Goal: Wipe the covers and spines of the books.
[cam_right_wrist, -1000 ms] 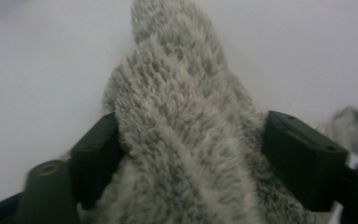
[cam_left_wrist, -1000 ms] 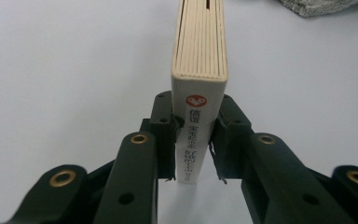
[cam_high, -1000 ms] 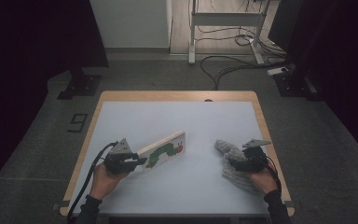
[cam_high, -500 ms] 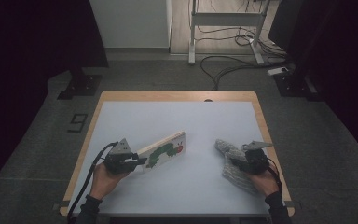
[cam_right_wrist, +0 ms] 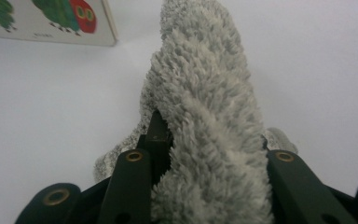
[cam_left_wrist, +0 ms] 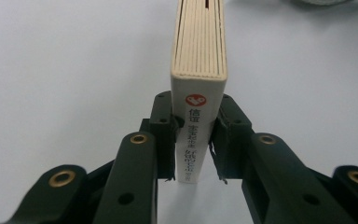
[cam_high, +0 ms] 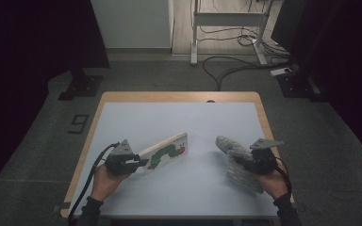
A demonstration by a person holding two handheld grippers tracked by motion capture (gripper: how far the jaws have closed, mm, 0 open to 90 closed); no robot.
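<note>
From above, the left tool [cam_high: 139,162] is pinching a stiff board book [cam_high: 165,153] lying left of the fuzzy grey sock [cam_high: 238,162] on the tabletop [cam_high: 179,122]. The left gripper view is showing jaws clamping its rigid spine [cam_left_wrist: 196,135], a firm hold. In the right gripper view, the right tool [cam_right_wrist: 205,154] is squeezing the sock: soft, light, best gripped mid-bunch.

White table [cam_high: 179,117] (wooden rim), metal stand [cam_high: 226,28], floor cables [cam_high: 235,68] behind

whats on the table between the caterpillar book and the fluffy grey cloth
Nothing: in the high view the stretch of white table between the book and the grey cloth is bare.
</note>
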